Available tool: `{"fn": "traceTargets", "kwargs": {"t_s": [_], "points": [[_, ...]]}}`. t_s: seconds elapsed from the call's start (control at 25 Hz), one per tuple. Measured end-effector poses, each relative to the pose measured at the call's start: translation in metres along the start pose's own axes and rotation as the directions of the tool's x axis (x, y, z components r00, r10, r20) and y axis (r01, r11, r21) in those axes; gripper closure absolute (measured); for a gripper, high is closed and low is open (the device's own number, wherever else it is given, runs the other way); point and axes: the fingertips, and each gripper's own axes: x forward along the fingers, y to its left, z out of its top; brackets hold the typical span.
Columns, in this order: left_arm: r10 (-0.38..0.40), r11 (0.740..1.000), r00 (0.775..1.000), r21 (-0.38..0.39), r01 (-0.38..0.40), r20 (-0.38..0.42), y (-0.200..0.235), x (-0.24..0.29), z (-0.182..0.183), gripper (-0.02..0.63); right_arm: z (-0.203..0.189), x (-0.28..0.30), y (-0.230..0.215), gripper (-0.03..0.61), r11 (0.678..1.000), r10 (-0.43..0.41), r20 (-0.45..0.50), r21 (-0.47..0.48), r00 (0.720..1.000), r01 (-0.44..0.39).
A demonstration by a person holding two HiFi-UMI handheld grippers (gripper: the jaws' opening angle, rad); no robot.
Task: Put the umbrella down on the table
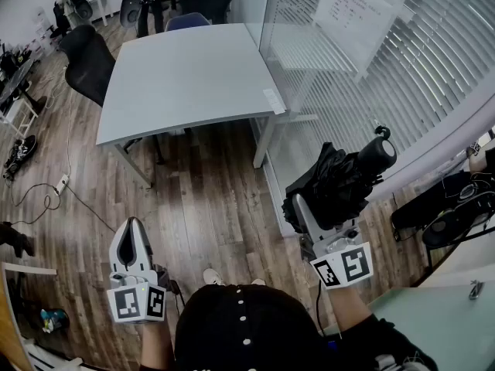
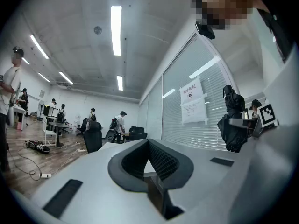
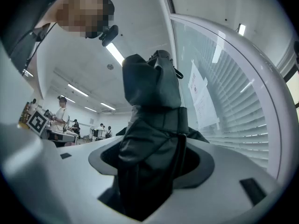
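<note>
- Right gripper (image 1: 303, 207) first, since it sits closest to its own camera: both jaws are clamped on the black folded fabric umbrella (image 3: 152, 125), with cloth bunched between the pads and spilling out either side.
- So the umbrella is up in the air in that grip, not on anything. It sticks out past the jaw tips, and its chunky black round-ended handle (image 1: 377, 154) is at the far end, angled away to the gripper's right.
- Left gripper (image 1: 133, 226) is off to the left and well apart from the umbrella. Its jaw tips are pressed together with nothing caught between them.
- Brown wood-plank floor (image 1: 209, 199) is under both grippers.
- Glass wall with white slatted blinds (image 1: 402, 68) runs along just to the right of the right gripper, and a white paper notice (image 1: 352, 14) is stuck on it further ahead.
- Light grey flat-topped table (image 1: 186, 76) stands ahead of both grippers and well apart from the umbrella.
- Black office chair (image 1: 89, 60) sits at that table's far left corner, beyond the left gripper.
</note>
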Motion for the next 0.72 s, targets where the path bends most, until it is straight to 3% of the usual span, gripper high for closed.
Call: {"fn": "traceTargets", "kwargs": {"t_s": [0.32, 0.56, 0.72], "points": [[-0.006, 1.000, 1.000, -0.001, 0.006, -0.003, 0.007, 0.006, -0.001, 0.600, 0.000, 0.006, 0.007, 0.268, 1.000, -0.005, 0.000, -0.015, 1.000, 0.005], [-0.028, 1.000, 1.000, 0.005, 0.028, -0.009, 0.021, 0.014, -0.004, 0.600, -0.002, 0.016, 0.014, 0.268, 0.997, -0.024, 0.033, 0.076, 0.999, 0.022], [-0.041, 0.999, 0.999, 0.010, 0.041, -0.020, 0.036, 0.015, -0.011, 0.600, -0.014, 0.022, 0.024, 0.268, 0.996, -0.049, 0.024, 0.071, 0.999, 0.047]]}}
